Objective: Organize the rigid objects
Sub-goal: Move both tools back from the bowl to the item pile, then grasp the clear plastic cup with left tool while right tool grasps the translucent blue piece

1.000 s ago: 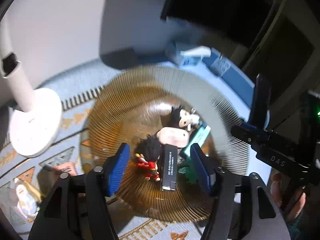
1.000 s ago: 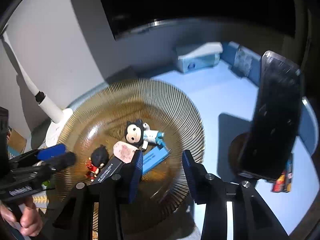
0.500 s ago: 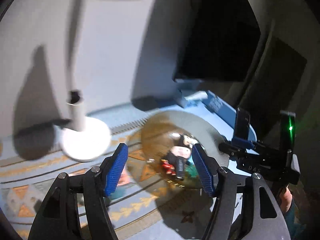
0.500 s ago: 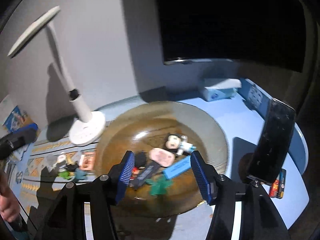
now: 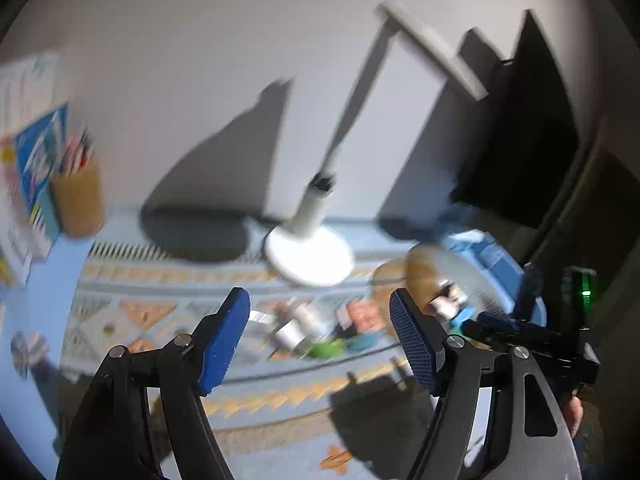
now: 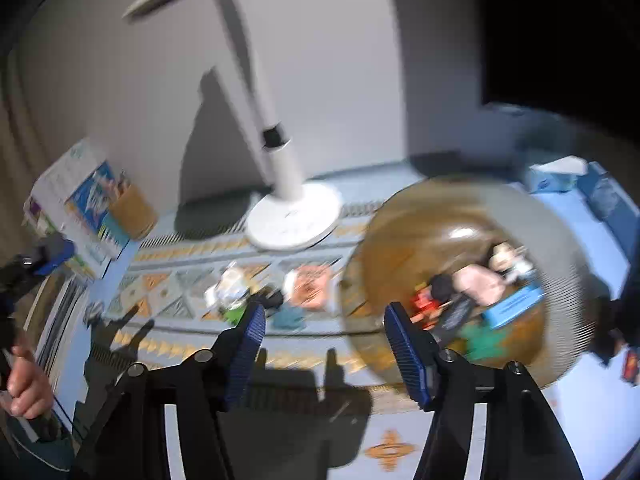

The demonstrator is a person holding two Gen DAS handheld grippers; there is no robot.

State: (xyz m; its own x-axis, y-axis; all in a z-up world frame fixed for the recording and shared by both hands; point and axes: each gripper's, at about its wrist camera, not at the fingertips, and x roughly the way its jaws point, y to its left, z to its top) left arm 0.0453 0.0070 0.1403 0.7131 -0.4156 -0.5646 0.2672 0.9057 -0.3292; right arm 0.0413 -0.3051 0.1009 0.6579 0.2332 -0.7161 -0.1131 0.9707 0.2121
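A ribbed amber glass bowl point(image 6: 400, 216) on the right of the desk holds several small toys, a pink case point(image 6: 478, 282), a blue box point(image 6: 514, 310) and a black stick. The bowl also shows in the left wrist view point(image 5: 476, 268). Several loose small objects lie on the patterned mat left of the bowl: a pink card point(image 6: 310, 284), a green piece point(image 6: 234, 314), a teal piece point(image 6: 290, 318); they are blurred in the left wrist view point(image 5: 308, 332). My left gripper point(image 5: 320, 340) is open and empty, held above the mat. My right gripper point(image 6: 324, 348) is open and empty above the mat's near edge.
A white desk lamp point(image 6: 294, 216) stands behind the mat, also in the left wrist view point(image 5: 310, 254). A cork pencil cup point(image 6: 134, 210) and books point(image 6: 76, 200) sit at the far left. A tissue box point(image 6: 554, 174) and a dark monitor are at the back right.
Both grippers have pulled back and up from the bowl and swung left toward the mat. The bowl now sits to the right in both views. Both jaws stay open.
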